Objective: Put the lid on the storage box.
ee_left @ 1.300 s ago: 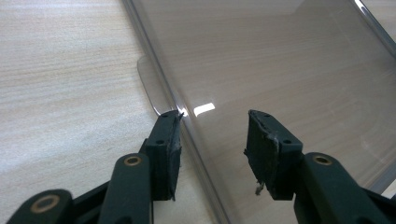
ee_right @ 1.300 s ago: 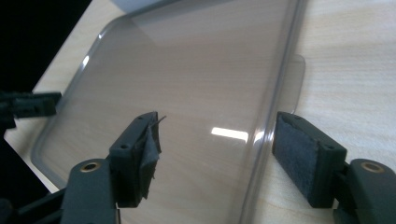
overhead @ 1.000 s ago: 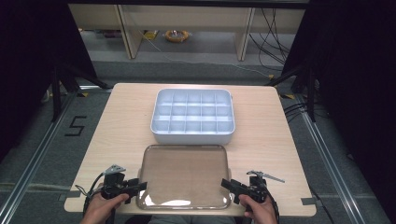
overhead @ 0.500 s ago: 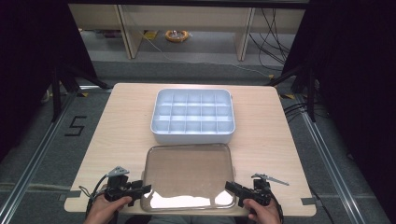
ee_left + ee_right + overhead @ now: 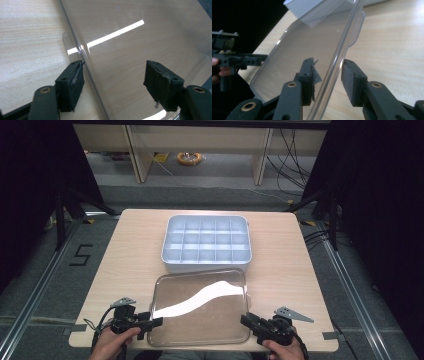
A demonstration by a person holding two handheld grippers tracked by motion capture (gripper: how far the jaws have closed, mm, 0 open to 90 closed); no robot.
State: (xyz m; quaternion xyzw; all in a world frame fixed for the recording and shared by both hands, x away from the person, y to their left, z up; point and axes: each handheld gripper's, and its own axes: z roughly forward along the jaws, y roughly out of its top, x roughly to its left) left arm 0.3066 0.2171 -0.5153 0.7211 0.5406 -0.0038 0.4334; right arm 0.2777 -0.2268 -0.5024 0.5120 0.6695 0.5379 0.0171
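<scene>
- A pale wooden table [image 5: 125,250] seen from above, with a person's hands coming in from the bottom edge, each holding a black two-jaw gripper.
- A clear plastic lid [image 5: 200,307] lies at the near edge of the table, between the two grippers. Its long axis runs left to right across the table, and a bright band of reflected light crosses it.
- Just beyond the lid, toward the table's middle, sits a pale blue compartment tray [image 5: 206,265] divided into a grid of small cells, all looking empty. The lid's far edge lies just beside the tray's near wall; whether they touch is hard to tell.
- The left gripper [image 5: 150,322] meets the lid's left short side. In the left gripper view [image 5: 113,78] its jaws stand spread wide, one pad against the outside of the lid's raised rim, the other over the clear panel, not yet squeezing.
- The right gripper [image 5: 248,321] meets the lid's right short side. In the right gripper view [image 5: 327,75] its jaws straddle the rim with a gap on both sides, so it is parted and not pinching.
- In that same view a small rounded tab [image 5: 358,27] juts from the lid's rim further along.
- Each hand is about equally near its own end, so a two-handed lift straight away from the person, toward the tray, looks likely.
</scene>
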